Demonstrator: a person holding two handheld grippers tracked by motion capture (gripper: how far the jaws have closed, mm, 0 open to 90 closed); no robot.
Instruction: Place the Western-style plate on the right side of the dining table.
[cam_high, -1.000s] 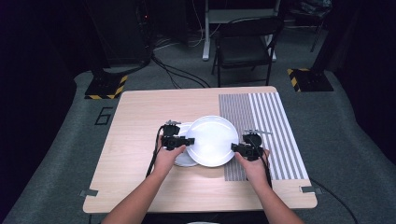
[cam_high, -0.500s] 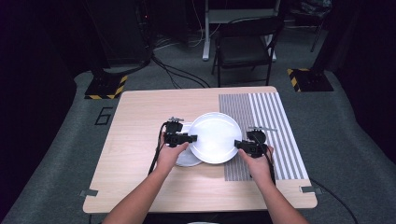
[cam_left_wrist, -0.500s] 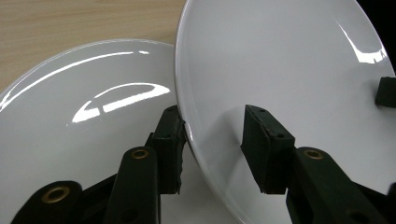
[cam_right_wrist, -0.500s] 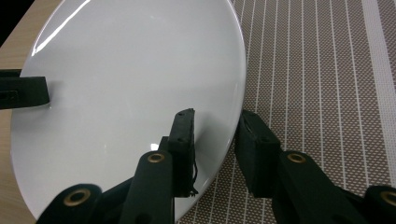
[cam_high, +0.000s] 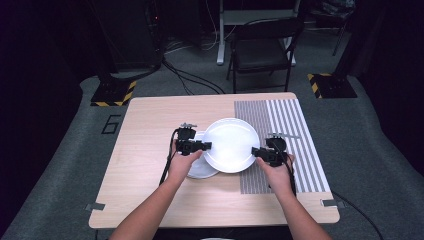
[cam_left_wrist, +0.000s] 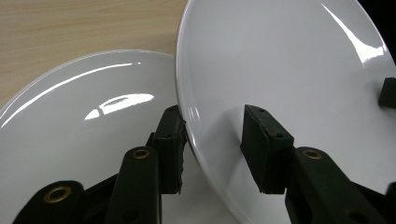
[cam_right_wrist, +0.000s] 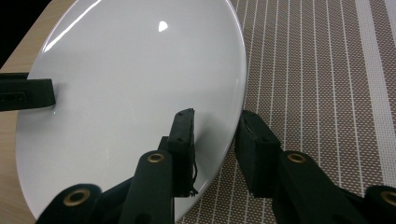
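Two plates in play, two grippers on one of them.

High view: top plate (cam_high: 231, 145) sits frame centre, carried between left gripper (cam_high: 204, 146) and right gripper (cam_high: 256, 151), part over the bottom plate (cam_high: 200, 169) at lower left of it, part over the striped mat (cam_high: 282, 142) to the right. Wooden surface (cam_high: 150, 145) underneath. A "6" (cam_high: 112, 123) is marked on the floor at frame left; a chair (cam_high: 264, 50) stands upper centre. No other writing readable.

Left gripper view: jaws straddle the top plate's (cam_left_wrist: 289, 79) rim, one pad under, one over. The upper pad looks slightly off the glaze, so the grip seems loose. Bottom plate (cam_left_wrist: 93, 130) fills the left half.

Right gripper view: jaws clamped on the top plate's (cam_right_wrist: 140, 93) rim at lower centre, mat (cam_right_wrist: 322, 84) right.

Risk, my read: glossy rim and small pads. If the left side slips, the plate tips and drops onto the bottom plate, so chipping. Uneven lift between hands would cause it.
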